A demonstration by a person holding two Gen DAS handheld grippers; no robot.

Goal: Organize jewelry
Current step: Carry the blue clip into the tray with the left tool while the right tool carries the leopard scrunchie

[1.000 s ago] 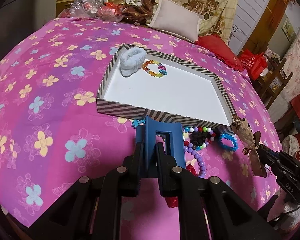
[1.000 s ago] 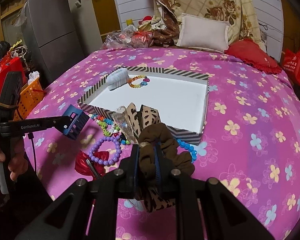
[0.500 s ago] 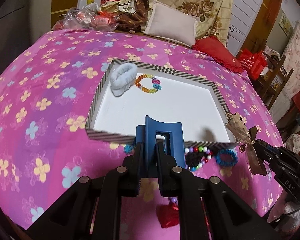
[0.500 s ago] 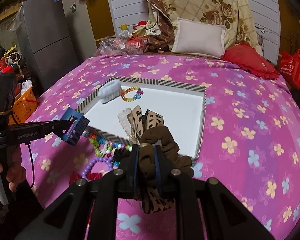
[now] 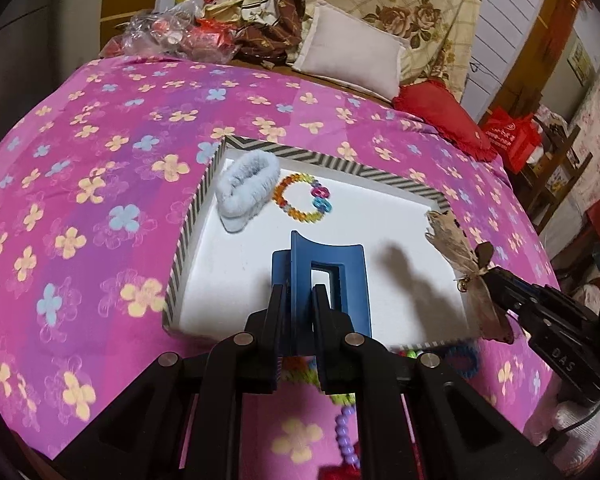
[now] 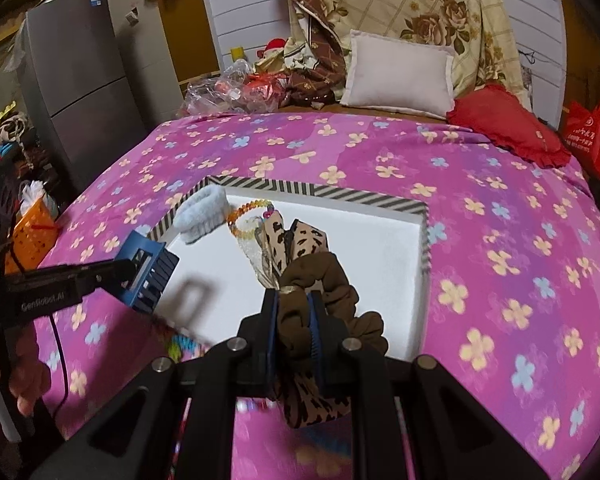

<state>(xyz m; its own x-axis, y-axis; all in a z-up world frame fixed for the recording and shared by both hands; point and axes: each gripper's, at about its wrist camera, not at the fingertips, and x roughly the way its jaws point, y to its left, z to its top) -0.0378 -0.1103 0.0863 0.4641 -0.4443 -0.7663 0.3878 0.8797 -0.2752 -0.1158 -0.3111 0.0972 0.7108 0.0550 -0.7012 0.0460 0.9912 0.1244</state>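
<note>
Left wrist, boxy blue claw clip (image 5: 327,276), fluffy scrunchie (image 5: 247,189)

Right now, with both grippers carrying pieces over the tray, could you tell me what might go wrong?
The blue hair claw hangs above the tray floor; released here, it may bounce or tip. The leopard scrunchie dangles loosely from the right gripper and could snag the tray wall or drag the beaded bracelet.

"DAS" on right tongs (image 5: 496,280), "GenRobot.AI" on left tongs (image 6: 130,270)
</note>
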